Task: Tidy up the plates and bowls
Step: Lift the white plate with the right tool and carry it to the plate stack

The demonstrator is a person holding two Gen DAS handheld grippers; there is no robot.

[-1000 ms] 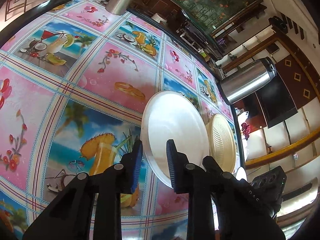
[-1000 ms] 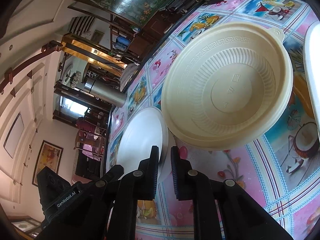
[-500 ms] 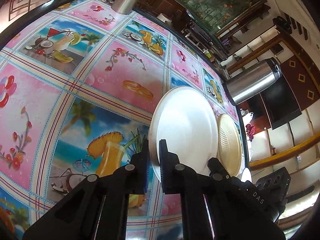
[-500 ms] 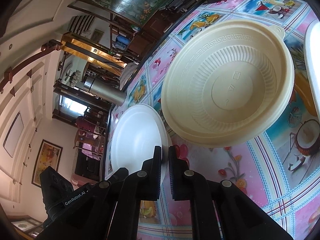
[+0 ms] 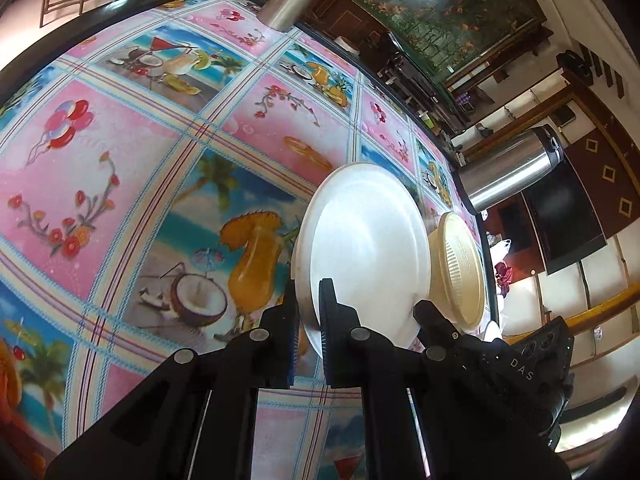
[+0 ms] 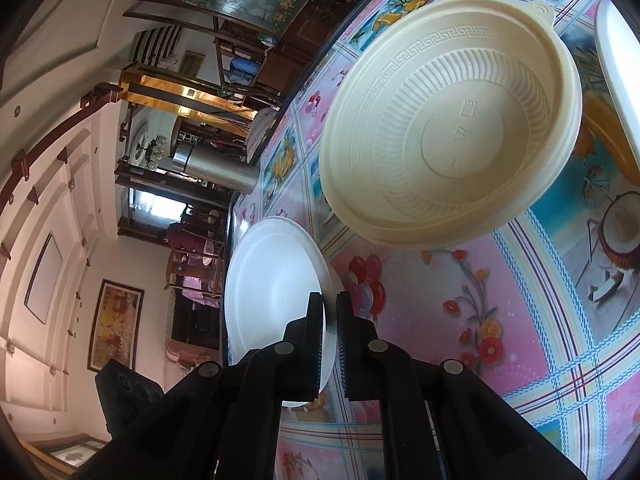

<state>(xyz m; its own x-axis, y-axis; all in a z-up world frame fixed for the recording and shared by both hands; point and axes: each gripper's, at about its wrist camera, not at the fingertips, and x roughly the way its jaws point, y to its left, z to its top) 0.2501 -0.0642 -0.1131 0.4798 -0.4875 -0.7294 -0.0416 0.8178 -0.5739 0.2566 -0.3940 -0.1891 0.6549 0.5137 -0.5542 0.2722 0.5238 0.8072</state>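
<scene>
My left gripper (image 5: pixel 308 296) is shut on the near rim of a white plate (image 5: pixel 364 248), one finger over it and one under. The plate looks tilted, its near edge off the cloth. A cream ribbed bowl (image 5: pixel 460 268) sits just right of it. In the right wrist view that cream bowl (image 6: pixel 452 120) lies ahead to the right, upright on the cloth. My right gripper (image 6: pixel 330 308) is shut on the rim of a second white dish (image 6: pixel 272 288) at the table's edge. The first white plate (image 6: pixel 618 80) shows at the far right.
A bright fruit-and-flower tablecloth (image 5: pixel 120 168) covers the table, which has a black edge (image 5: pixel 476 216). A steel flask (image 5: pixel 516 168) stands near that edge beyond the bowl, and another flask (image 5: pixel 288 4) at the far side. A flask (image 6: pixel 216 168) also appears past the white dish.
Both pairs of jaws have closed: the left on the white plate's rim, the right on the white dish's rim. The left gripper shifted with the plate, which now overlaps the cream bowl in view.
</scene>
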